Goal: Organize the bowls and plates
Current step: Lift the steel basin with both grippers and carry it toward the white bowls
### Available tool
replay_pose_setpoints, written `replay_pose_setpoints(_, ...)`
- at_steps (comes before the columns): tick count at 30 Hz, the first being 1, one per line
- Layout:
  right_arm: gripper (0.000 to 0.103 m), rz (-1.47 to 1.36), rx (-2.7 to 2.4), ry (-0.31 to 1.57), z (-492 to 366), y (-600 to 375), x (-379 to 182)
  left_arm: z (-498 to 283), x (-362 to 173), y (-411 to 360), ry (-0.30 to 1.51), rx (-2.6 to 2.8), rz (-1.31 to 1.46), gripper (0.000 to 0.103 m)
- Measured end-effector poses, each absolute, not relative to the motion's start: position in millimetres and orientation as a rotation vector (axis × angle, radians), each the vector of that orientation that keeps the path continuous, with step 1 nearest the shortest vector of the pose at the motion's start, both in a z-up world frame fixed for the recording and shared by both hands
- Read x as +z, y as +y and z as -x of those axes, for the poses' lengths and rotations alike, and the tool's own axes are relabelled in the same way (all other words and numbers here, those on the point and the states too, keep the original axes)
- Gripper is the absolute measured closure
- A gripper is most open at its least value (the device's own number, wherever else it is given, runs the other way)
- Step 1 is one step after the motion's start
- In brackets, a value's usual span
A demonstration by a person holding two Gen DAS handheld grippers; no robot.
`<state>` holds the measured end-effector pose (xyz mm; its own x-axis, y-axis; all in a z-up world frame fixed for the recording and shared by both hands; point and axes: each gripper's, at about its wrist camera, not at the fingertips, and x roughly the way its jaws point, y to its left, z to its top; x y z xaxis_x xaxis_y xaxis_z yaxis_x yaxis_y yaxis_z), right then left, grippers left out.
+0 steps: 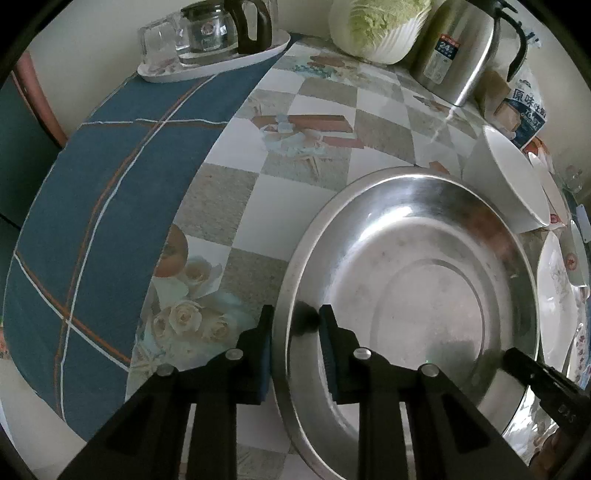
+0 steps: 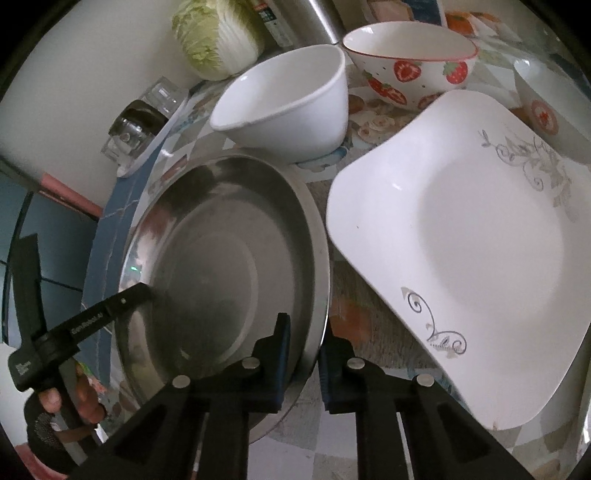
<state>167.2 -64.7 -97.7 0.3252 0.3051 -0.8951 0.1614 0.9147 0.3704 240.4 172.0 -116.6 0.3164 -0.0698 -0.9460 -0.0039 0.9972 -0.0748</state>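
A large steel plate (image 1: 413, 280) lies on the table; it also shows in the right wrist view (image 2: 221, 251). My left gripper (image 1: 295, 328) straddles its left rim, one jaw outside and one inside, closed on the rim. My right gripper (image 2: 303, 354) straddles its right rim the same way. A white square plate (image 2: 472, 251) with grey scrollwork lies to the right. A white bowl (image 2: 288, 107) stands behind the steel plate, and a strawberry bowl (image 2: 410, 70) behind that.
A tray (image 1: 221, 62) with a glass teapot and cups sits at the back left. A cabbage in a white bowl (image 1: 376, 26) and a steel kettle (image 1: 458, 48) stand at the back. A blue cloth (image 1: 110, 192) covers the table's left side. Another bowl (image 2: 546, 107) is far right.
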Motion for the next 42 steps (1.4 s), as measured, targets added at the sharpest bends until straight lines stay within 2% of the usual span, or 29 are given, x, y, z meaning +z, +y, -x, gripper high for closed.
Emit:
replay_pose_setpoints(11, 0.088, -0.296, 0.171, 1.206, -162, -44, -77, -201, -80, 182, 1.168, 0.007, 0.087, 0.082)
replay_pose_setpoints(19, 0.086, -0.247, 0.166, 1.197, -167, -45, -63, -175, -48, 180, 1.005, 0.109, 0.241, 0.082)
replay_pose_setpoints(42, 0.084, -0.082, 0.074, 1.052, -158, -61, -5, -159, -16, 152, 0.824, 0.078, 0.261, 0.082)
